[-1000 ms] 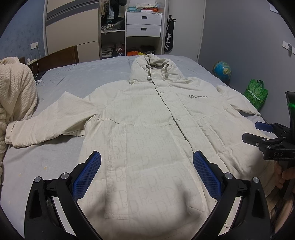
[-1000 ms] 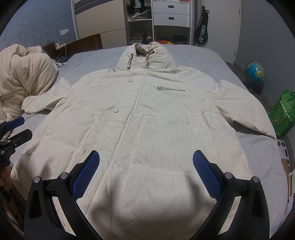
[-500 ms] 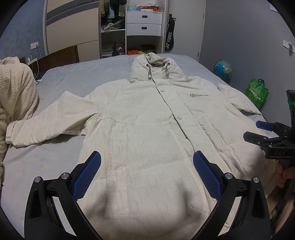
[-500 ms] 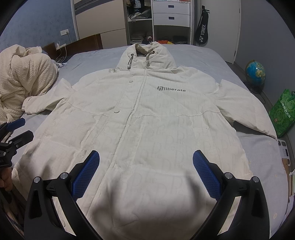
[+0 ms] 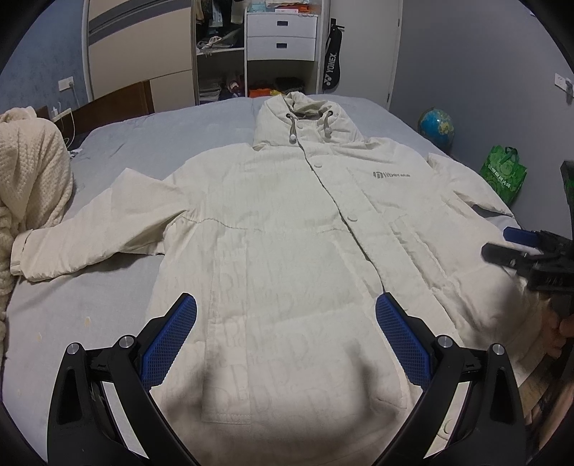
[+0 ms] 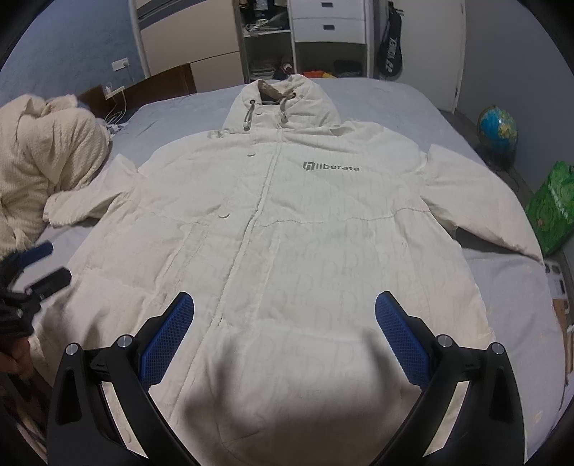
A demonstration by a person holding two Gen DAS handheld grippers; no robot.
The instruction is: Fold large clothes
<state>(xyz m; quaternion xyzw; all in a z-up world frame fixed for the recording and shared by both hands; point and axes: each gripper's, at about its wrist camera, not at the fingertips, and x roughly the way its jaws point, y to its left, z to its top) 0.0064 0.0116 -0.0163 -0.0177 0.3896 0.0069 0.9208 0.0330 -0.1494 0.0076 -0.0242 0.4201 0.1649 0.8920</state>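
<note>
A large cream hooded jacket [image 5: 287, 233] lies flat, front up, on the grey bed [image 5: 161, 136], hood at the far end and both sleeves spread out. It also fills the right wrist view [image 6: 287, 233]. My left gripper [image 5: 286, 312] is open and empty, held above the jacket's lower left part. My right gripper [image 6: 284, 312] is open and empty above the lower right part. The right gripper also shows at the right edge of the left wrist view [image 5: 509, 243], and the left gripper at the left edge of the right wrist view [image 6: 39, 265].
A cream knitted blanket [image 5: 25, 186] is heaped on the bed's left side, touching the left sleeve cuff. A globe [image 5: 436, 125] and a green bag [image 5: 504, 172] stand on the floor to the right. Wardrobe shelves and drawers [image 5: 281, 32] are behind the bed.
Both grippers have edged slightly forward over the jacket and stayed open. The jacket has not moved.
</note>
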